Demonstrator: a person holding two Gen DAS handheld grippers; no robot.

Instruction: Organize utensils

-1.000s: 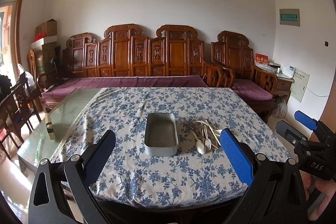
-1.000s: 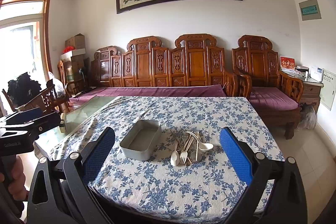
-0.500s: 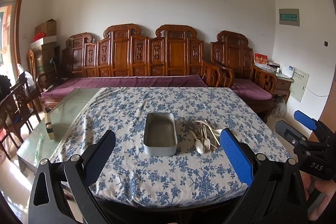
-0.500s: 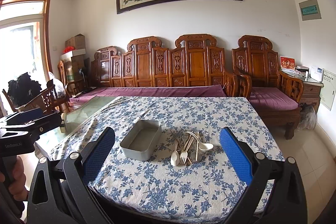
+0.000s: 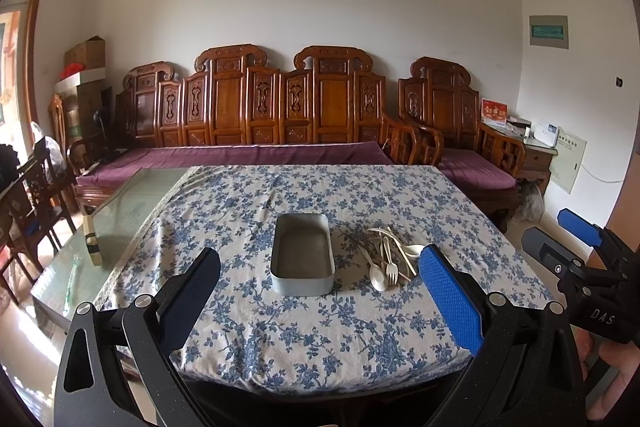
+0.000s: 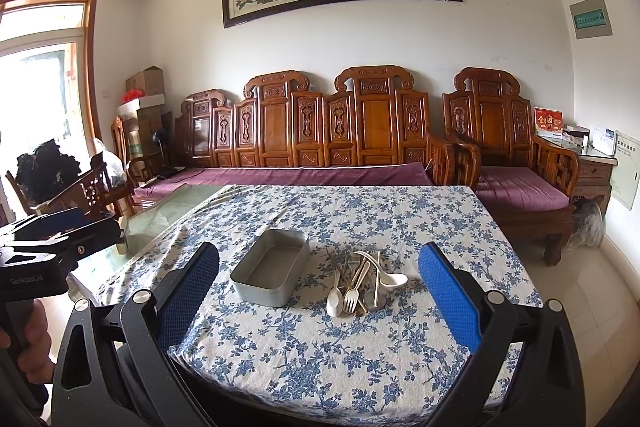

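A grey metal tray (image 5: 303, 259) sits empty in the middle of the floral-clothed table (image 5: 320, 339); it also shows in the right wrist view (image 6: 272, 273). Right of it lies a pile of cream utensils (image 5: 387, 259), with spoons, a fork and chopsticks, also in the right wrist view (image 6: 362, 283). My left gripper (image 5: 320, 295) is open and empty, held before the table's near edge. My right gripper (image 6: 320, 291) is open and empty too, and appears at the right of the left wrist view (image 5: 576, 251).
The cloth covers the right part of a glass-topped table (image 5: 116, 211); a small brush-like object (image 5: 93, 241) lies on the bare glass. A carved wooden sofa (image 5: 280, 115) with purple cushions stands behind. Wooden chairs (image 5: 36, 195) stand at the left.
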